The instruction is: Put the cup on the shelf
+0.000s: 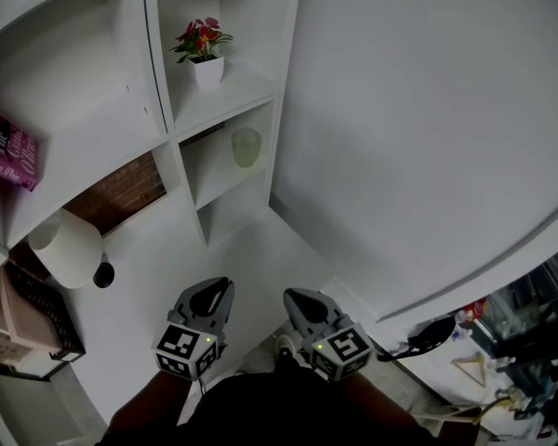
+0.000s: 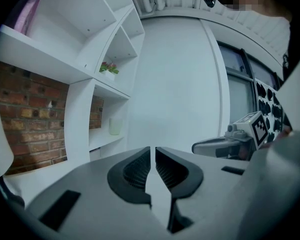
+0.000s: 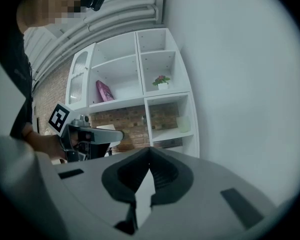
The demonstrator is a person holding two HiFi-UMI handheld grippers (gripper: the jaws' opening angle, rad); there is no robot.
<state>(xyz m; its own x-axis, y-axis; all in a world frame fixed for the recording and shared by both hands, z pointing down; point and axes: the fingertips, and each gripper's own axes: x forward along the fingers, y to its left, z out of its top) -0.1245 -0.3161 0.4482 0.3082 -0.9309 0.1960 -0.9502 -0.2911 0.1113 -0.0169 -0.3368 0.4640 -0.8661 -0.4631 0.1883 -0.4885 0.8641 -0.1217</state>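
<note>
A pale green cup stands upright in a compartment of the white shelf, below the flower pot; it also shows as the cup and the cup in the gripper views. My left gripper is shut and empty, held low and well back from the shelf. My right gripper sits beside it, also shut with nothing between its jaws. In the left gripper view the left gripper points toward the shelf corner; the right gripper points the same way.
A small flower pot stands one shelf above the cup. A pink book leans on a left shelf. A white lamp stands on the desk by a brick wall. A plain white wall fills the right.
</note>
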